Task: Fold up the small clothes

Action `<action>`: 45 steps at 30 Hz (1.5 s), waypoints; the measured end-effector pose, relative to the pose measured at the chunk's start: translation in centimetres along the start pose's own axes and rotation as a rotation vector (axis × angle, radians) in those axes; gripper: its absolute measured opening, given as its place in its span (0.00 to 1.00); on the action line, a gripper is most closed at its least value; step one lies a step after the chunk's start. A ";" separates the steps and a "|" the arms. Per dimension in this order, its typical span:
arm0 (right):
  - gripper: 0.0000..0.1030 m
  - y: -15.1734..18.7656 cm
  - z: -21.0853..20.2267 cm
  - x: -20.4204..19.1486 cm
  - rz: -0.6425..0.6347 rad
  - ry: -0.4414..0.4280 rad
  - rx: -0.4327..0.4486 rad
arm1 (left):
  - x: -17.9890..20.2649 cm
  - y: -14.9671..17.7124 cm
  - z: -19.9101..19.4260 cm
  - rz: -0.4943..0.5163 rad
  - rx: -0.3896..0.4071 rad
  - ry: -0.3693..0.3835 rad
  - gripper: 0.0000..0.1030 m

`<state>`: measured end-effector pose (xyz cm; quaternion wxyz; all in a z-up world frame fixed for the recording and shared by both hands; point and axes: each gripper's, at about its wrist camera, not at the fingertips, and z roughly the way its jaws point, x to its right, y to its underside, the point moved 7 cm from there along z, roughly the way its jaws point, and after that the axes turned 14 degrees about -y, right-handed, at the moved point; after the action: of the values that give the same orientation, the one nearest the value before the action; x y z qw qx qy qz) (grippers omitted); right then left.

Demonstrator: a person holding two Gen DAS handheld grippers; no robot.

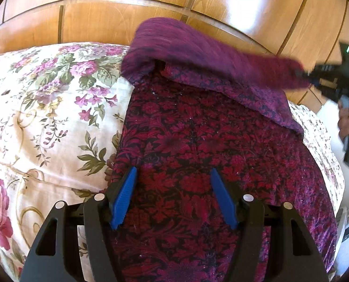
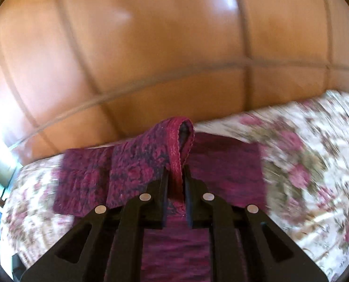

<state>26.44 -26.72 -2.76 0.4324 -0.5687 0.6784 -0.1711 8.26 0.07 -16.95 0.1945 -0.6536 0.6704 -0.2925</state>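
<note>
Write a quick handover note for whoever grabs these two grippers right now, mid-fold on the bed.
Right gripper: shut on the hemmed edge of the dark red and purple floral-patterned garment, lifted and blurred.
Left gripper: open, empty, over the garment's near end.
The garment lies on the cream floral bedspread before the wooden headboard.
Done: far edge picked up and raised.
Left: probably carry that edge over, lay it flat, finish folding.

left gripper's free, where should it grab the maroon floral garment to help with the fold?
Probably the near left edge of the maroon floral garment, coming from the bedspread side. That edge lies flat and exposed beside the open left gripper; the right gripper already pinches the far hem, lifted.
</note>
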 end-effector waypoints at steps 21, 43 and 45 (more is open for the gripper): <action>0.73 3.2 0.3 1.9 -0.035 0.069 0.017 | -6.6 -12.3 1.8 -0.317 -0.063 0.115 0.62; 0.76 5.2 6.9 1.7 -0.162 0.146 -0.090 | -2.7 -18.5 10.2 -0.003 -0.011 -0.289 0.09; 0.79 5.6 7.8 1.9 -0.179 0.181 -0.087 | -4.0 -17.1 13.4 0.026 -0.129 -0.401 0.09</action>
<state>29.08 -24.76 -12.03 0.3277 -0.6273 0.6680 -0.2300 30.19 2.61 -16.44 0.2854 -0.7010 0.6442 -0.1105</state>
